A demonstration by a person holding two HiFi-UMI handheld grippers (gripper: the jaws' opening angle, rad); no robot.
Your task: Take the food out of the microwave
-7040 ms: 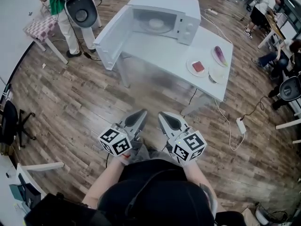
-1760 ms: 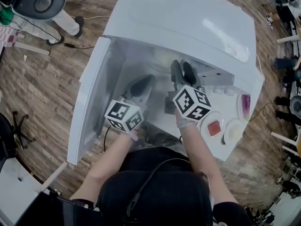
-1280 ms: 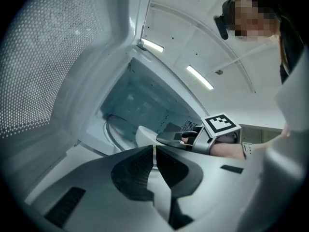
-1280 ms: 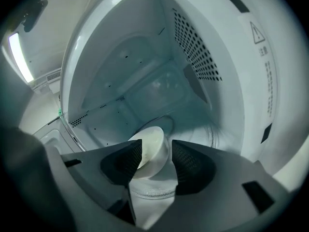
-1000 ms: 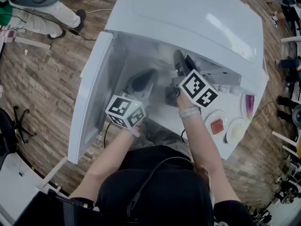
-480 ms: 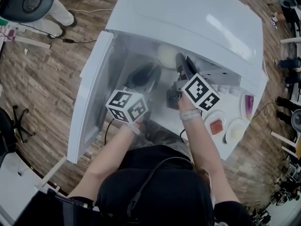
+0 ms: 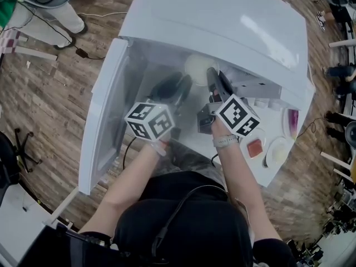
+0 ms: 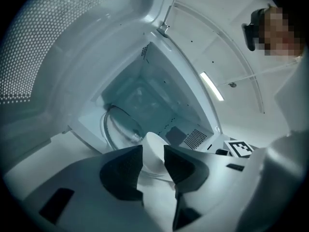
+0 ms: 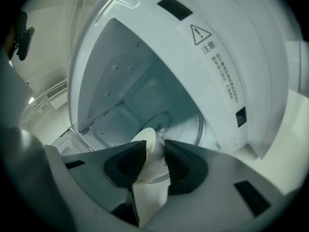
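The white microwave (image 7: 222,21) stands with its door (image 7: 103,115) swung open to the left. Both grippers reach into its cavity. A white plate (image 7: 199,67) sits at the cavity mouth between them. My right gripper (image 7: 214,78) is shut on the plate's rim (image 9: 150,190), with both pads pressing it (image 9: 155,146). The jaws of my left gripper (image 7: 177,87) are opening; the plate's other edge (image 8: 154,159) stands between them (image 8: 153,150) with a gap on each side. The glass turntable (image 8: 116,127) lies behind the plate.
On the table right of the microwave are a plate with a red piece of food (image 7: 255,148), a plate with an eggplant (image 7: 291,121) and another white plate (image 7: 278,154). The open door walls off the left side. A person's legs (image 7: 41,10) stand at the upper left.
The white plate has come into sight at the cavity mouth between the grippers. The left gripper's marker cube has rolled. Both hands have stayed about where they were.
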